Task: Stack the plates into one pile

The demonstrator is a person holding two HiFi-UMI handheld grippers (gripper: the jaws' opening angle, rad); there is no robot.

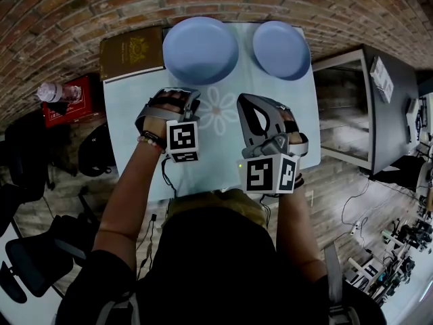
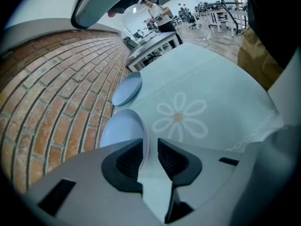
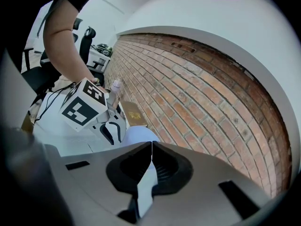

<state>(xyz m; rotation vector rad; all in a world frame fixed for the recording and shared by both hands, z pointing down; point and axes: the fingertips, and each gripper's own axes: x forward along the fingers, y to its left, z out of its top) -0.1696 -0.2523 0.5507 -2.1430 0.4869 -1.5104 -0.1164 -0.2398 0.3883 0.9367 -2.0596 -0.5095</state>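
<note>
Surface: pale flower-print tablecloth (image 1: pixel 223 147), brick wall (image 1: pixel 67 19) behind.
Plates: larger round blue plate (image 1: pixel 200 49), smaller round blue plate (image 1: pixel 281 49), just ahead of both grippers.
Left gripper (image 2: pixel 150 145): spread, empty.
Right gripper (image 3: pixel 152 147): pressed together.

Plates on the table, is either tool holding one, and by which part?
Nothing is held. The left tool is open at the near plate's rim without gripping it; the right tool is shut and empty.

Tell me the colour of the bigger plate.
The bigger plate is light blue, seen best in the head view.
</note>
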